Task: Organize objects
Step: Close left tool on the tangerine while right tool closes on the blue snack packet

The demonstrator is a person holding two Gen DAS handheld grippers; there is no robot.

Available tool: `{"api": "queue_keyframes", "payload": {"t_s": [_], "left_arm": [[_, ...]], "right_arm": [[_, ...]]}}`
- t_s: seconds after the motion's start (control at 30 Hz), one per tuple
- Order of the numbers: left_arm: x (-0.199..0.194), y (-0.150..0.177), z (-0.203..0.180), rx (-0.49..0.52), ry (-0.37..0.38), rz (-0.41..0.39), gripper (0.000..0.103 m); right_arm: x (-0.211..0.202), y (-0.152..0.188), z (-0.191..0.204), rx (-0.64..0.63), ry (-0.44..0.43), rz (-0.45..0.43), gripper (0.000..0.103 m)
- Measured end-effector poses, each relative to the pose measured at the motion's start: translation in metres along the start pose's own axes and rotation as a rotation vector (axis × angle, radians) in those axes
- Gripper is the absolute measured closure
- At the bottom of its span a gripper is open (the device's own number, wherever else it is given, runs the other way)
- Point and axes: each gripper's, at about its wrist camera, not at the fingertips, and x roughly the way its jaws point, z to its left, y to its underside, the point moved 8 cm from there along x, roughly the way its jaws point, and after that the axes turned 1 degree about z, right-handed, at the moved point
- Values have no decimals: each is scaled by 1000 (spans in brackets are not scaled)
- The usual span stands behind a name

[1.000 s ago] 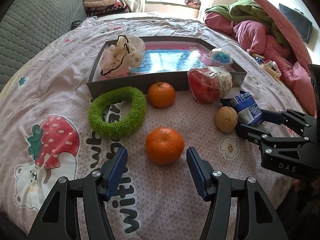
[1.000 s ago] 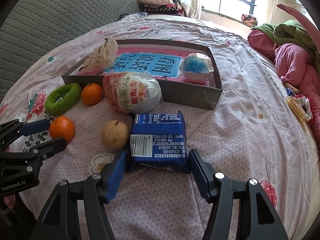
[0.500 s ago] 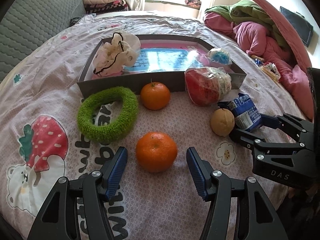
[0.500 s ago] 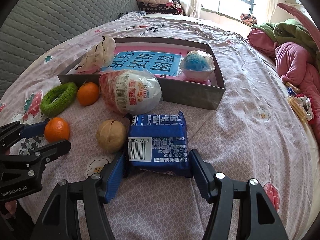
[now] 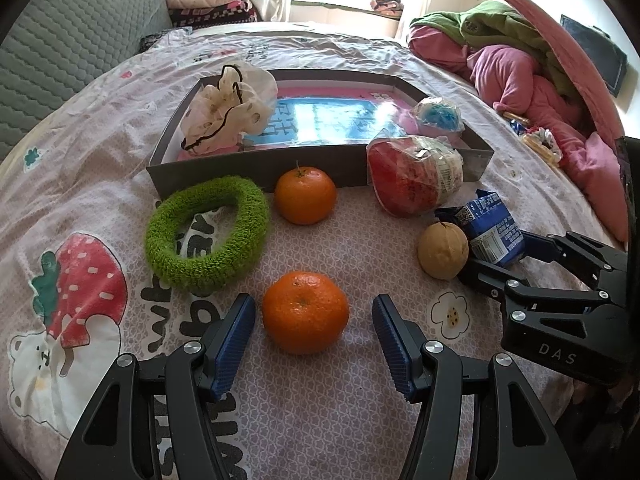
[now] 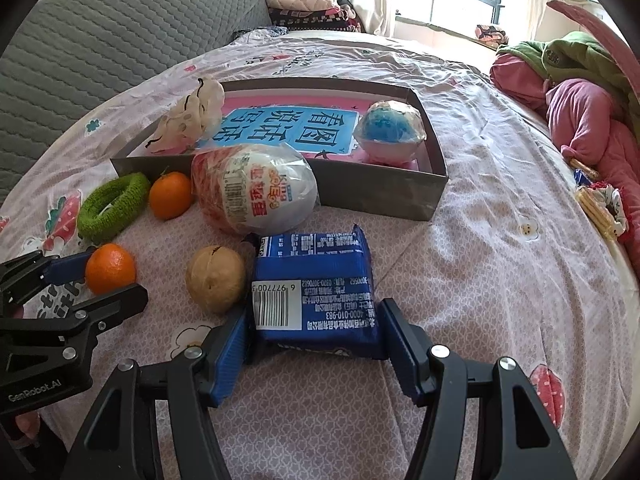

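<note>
My left tongs (image 5: 314, 336) stand wide astride the near orange (image 5: 305, 312), pads clear of it, set for a squeeze. My right tongs (image 6: 316, 340) bracket the blue packet (image 6: 314, 284), pads at its edges; I cannot tell whether they grip it. The box (image 6: 380, 196) lies at 12 o'clock on the bed, its centre open, though the egg (image 6: 256, 192) blocks the direct line.

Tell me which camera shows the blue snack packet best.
The right wrist view: the blue snack packet lies close and whole between the right gripper pads, barcode and print facing up. The left wrist view shows it small at the right, partly hidden behind the walnut and that gripper.
</note>
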Motion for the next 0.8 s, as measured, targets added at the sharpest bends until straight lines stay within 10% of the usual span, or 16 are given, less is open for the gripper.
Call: {"api": "queue_keyframes", "payload": {"t_s": [0.8], "left_arm": [[-8,3,-2,13,16,-11,62]], "right_arm": [[-2,2,-2,24,-18,5,43]]}}
